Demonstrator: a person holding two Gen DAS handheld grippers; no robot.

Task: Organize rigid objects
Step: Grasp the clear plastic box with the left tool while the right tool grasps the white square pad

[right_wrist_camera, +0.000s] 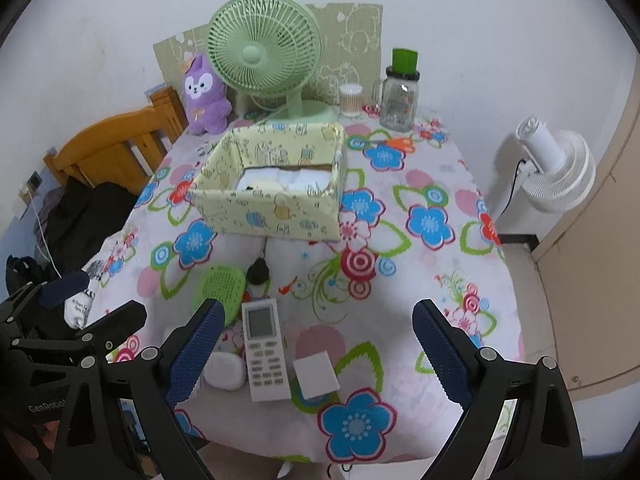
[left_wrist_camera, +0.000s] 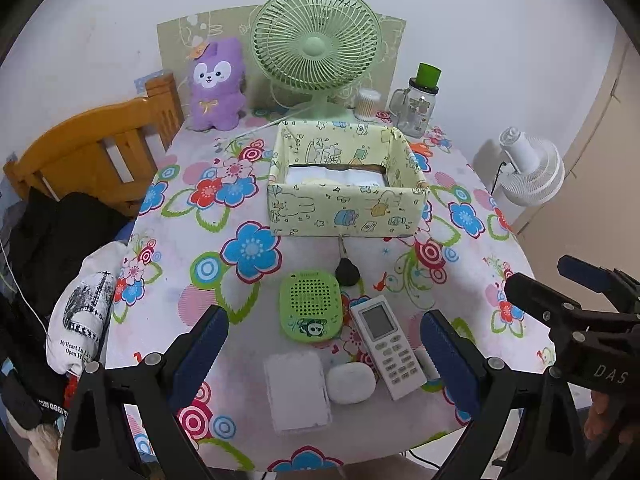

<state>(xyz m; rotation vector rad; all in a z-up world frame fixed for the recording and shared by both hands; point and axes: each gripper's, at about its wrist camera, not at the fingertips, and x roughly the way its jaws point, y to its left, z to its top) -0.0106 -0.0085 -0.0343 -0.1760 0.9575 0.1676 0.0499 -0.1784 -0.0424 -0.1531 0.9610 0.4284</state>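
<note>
A pale green patterned box (left_wrist_camera: pixel 346 210) (right_wrist_camera: pixel 268 214) stands open in the middle of the flowered table. Near the front edge lie a green speaker (left_wrist_camera: pixel 310 306) (right_wrist_camera: pixel 220 288), a white remote (left_wrist_camera: pixel 386 346) (right_wrist_camera: pixel 265 354), a white oval case (left_wrist_camera: pixel 350 383) (right_wrist_camera: pixel 225 370), a white flat box (left_wrist_camera: pixel 298 392), a small white block (right_wrist_camera: pixel 316 374) and a black plug (left_wrist_camera: pixel 347 272) (right_wrist_camera: pixel 258 271). My left gripper (left_wrist_camera: pixel 324 360) is open above these items, holding nothing. My right gripper (right_wrist_camera: pixel 316 354) is open above the remote and white block, also holding nothing.
A green fan (left_wrist_camera: pixel 316 46), a purple plush (left_wrist_camera: pixel 218 84), a cotton-swab jar (left_wrist_camera: pixel 367 104) and a glass jar with green lid (left_wrist_camera: pixel 418 106) stand at the table's back. A wooden chair (left_wrist_camera: pixel 100 152) with clothes is left; a white fan (right_wrist_camera: pixel 556 164) is right.
</note>
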